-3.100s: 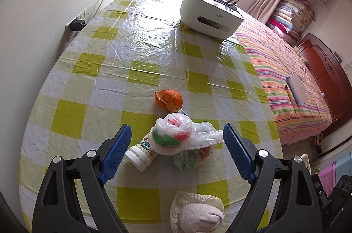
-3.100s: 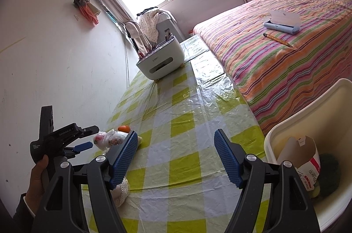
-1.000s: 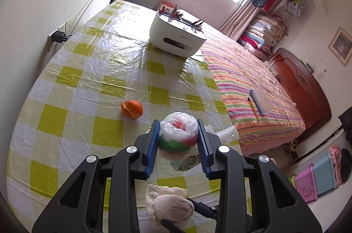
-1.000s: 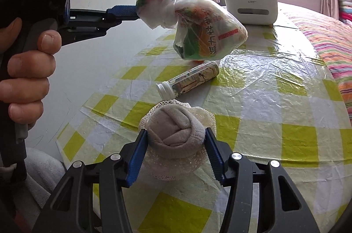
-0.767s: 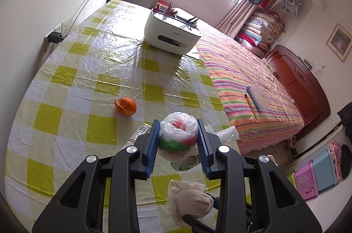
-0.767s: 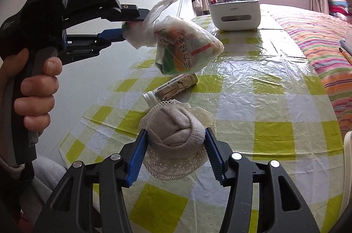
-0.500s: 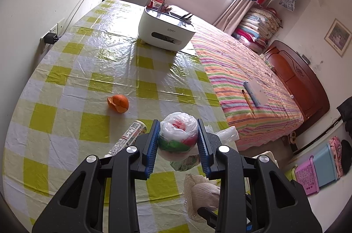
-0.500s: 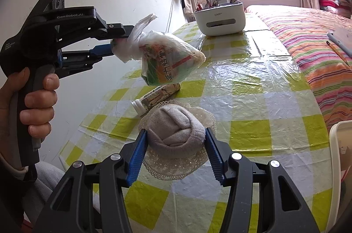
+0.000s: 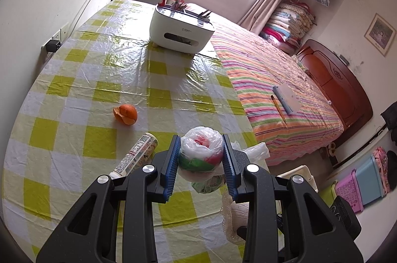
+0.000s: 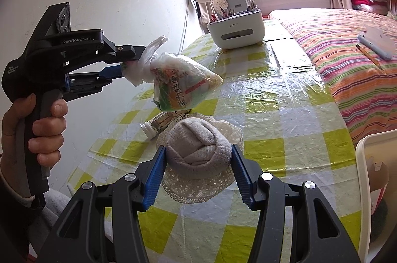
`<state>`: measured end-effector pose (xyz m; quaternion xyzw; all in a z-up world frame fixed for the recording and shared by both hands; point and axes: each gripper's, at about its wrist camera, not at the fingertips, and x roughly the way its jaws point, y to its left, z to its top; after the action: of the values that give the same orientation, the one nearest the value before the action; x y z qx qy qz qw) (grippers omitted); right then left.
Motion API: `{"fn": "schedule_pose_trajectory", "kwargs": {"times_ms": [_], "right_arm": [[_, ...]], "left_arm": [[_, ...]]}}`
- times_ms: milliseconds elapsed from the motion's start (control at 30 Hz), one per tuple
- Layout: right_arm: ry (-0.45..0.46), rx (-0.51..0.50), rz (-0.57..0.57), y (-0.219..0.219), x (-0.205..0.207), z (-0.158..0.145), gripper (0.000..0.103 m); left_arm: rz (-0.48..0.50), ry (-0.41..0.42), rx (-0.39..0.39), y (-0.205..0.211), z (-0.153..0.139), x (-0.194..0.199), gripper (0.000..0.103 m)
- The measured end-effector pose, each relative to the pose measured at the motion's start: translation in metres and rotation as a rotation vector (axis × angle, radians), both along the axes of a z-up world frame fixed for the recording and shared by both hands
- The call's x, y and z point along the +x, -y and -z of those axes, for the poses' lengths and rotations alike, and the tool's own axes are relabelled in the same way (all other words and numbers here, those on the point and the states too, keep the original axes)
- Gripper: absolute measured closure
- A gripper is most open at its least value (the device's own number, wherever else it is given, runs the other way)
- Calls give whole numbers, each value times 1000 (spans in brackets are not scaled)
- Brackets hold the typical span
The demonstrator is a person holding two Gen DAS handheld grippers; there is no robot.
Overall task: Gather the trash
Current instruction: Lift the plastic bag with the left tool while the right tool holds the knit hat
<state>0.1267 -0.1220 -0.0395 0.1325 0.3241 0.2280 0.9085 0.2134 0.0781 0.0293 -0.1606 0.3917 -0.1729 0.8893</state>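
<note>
My left gripper point(image 9: 201, 158) is shut on the knotted top of a clear plastic trash bag point(image 9: 201, 151) with red and green wrappers inside, held in the air above the table; the bag point(image 10: 182, 83) hangs from it in the right wrist view. My right gripper point(image 10: 197, 172) is shut on a rolled beige sock with a lace cuff point(image 10: 197, 156), held above the table's near edge. A small bottle point(image 9: 135, 155) with a white cap lies on the checked tablecloth point(image 9: 99, 79). An orange peel point(image 9: 125, 114) lies beyond it. A white trash bin point(image 10: 364, 178) stands at the right, below the table.
A white organiser box point(image 9: 181, 32) with pens stands at the table's far end. A striped bed point(image 9: 278, 94) with a notebook and pencil runs along the table's right side. A wall with a socket point(image 9: 53, 45) is on the left. Coloured baskets point(image 9: 362, 178) stand on the floor.
Both grippers have moved right toward the table's bed-side edge, each still holding its item. The bottle and orange peel have slid left in the left wrist view; the white bin has come into view.
</note>
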Motion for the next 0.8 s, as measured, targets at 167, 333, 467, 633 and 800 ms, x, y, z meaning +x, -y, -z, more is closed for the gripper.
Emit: {"fn": "schedule_pose_trajectory", "kwargs": {"times_ms": [167,333,467,633,800], "right_arm": [[1,9,18,8,0,-1,52],[9,18,35,17,-2,-3,52],[12,25,49,25,-3,-3,52],[13,35,69,36,-6,-3,52],[19,50,91,48,-10,-4,52]], "left_arm": [[8,2,5,3,0,-1,71],[6,9,7,4,0,-3,71],[14,20,8,8,-2,-5,71],[13,58,5,14,-7,-10,71],[30,85,-3,21,-11,-16,71]]}}
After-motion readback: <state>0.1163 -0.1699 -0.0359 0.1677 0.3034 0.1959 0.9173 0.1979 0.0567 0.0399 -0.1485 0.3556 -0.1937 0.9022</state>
